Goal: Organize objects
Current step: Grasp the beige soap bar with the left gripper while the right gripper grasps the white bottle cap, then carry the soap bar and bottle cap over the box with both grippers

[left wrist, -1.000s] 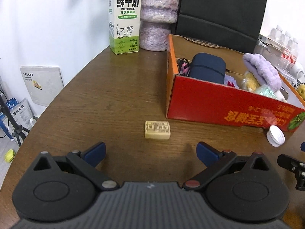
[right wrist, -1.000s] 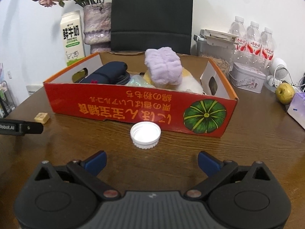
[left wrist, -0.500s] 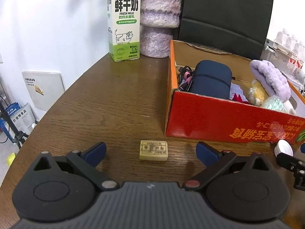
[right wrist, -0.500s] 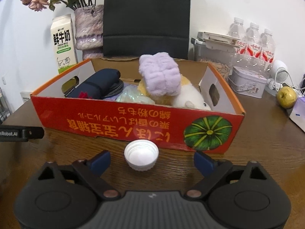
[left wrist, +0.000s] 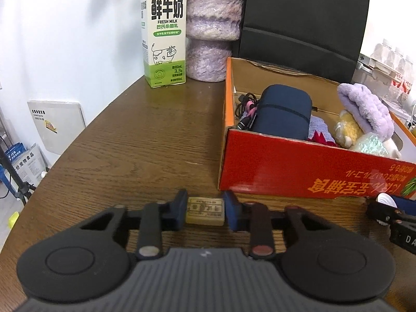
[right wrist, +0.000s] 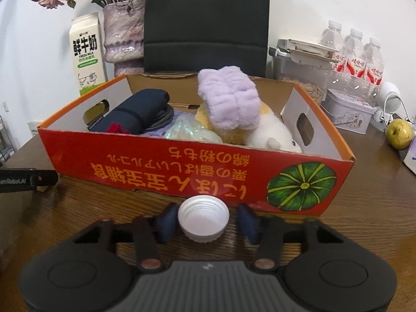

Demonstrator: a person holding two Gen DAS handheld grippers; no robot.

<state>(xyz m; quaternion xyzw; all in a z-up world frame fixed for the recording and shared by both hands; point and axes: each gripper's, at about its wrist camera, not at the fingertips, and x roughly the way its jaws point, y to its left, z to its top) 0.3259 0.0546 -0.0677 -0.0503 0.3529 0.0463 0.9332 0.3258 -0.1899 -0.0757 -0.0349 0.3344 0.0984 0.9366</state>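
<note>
My left gripper (left wrist: 206, 212) is shut on a small tan block (left wrist: 205, 211) that rests on the wooden table, just left of the red cardboard box (left wrist: 299, 174). My right gripper (right wrist: 206, 221) has its jaws around a white upturned cap (right wrist: 203, 218) on the table in front of the box (right wrist: 182, 169); the left pad touches the cap and a gap shows at the right pad. The box holds a dark blue pouch (right wrist: 135, 113), a purple fluffy cloth (right wrist: 228, 98), a plush toy and other items.
A milk carton (left wrist: 164, 31) and a purple vase (left wrist: 212, 26) stand behind the box by the wall, with a black chair back (right wrist: 206, 23) behind. Water bottles (right wrist: 356, 57), a tin (right wrist: 347, 110) and a yellow-green fruit (right wrist: 399, 133) sit at the right. The table's edge curves at the left.
Both grippers moved forward and closed in: the left shut on the tan block, the right narrowed around the white cap. The box looms closer in both views.
</note>
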